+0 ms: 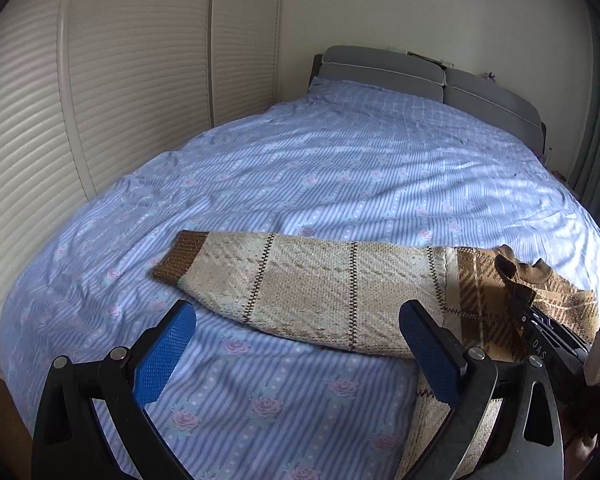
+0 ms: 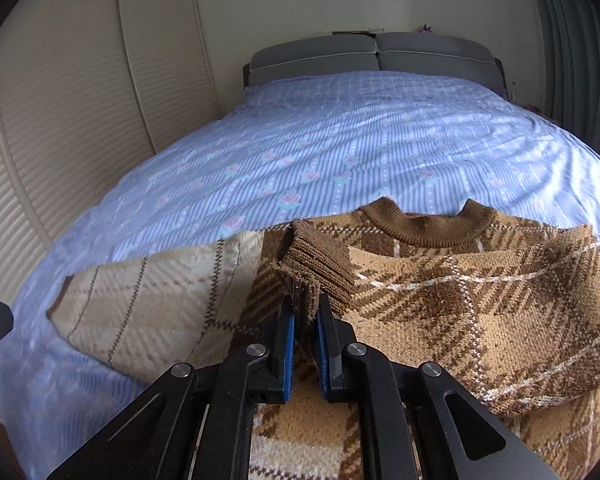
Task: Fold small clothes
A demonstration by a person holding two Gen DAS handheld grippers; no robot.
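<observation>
A brown and cream plaid knit sweater (image 2: 480,300) lies on the bed, collar (image 2: 432,224) toward the headboard. Its left sleeve (image 1: 300,284), cream with a brown cuff (image 1: 180,258), stretches flat to the left. My left gripper (image 1: 300,356) is open and empty, hovering just before that sleeve. My right gripper (image 2: 306,328) is shut on the brown ribbed cuff (image 2: 316,260) of the right sleeve, which is folded across the sweater's chest. In the left wrist view the right gripper (image 1: 540,332) shows at the right edge, holding the cuff.
The bed is covered by a blue striped sheet with pink roses (image 1: 340,168). A grey padded headboard (image 2: 372,56) stands at the far end. Cream slatted wardrobe doors (image 1: 120,80) run along the left side. Grey-green curtains (image 2: 572,40) hang at the right.
</observation>
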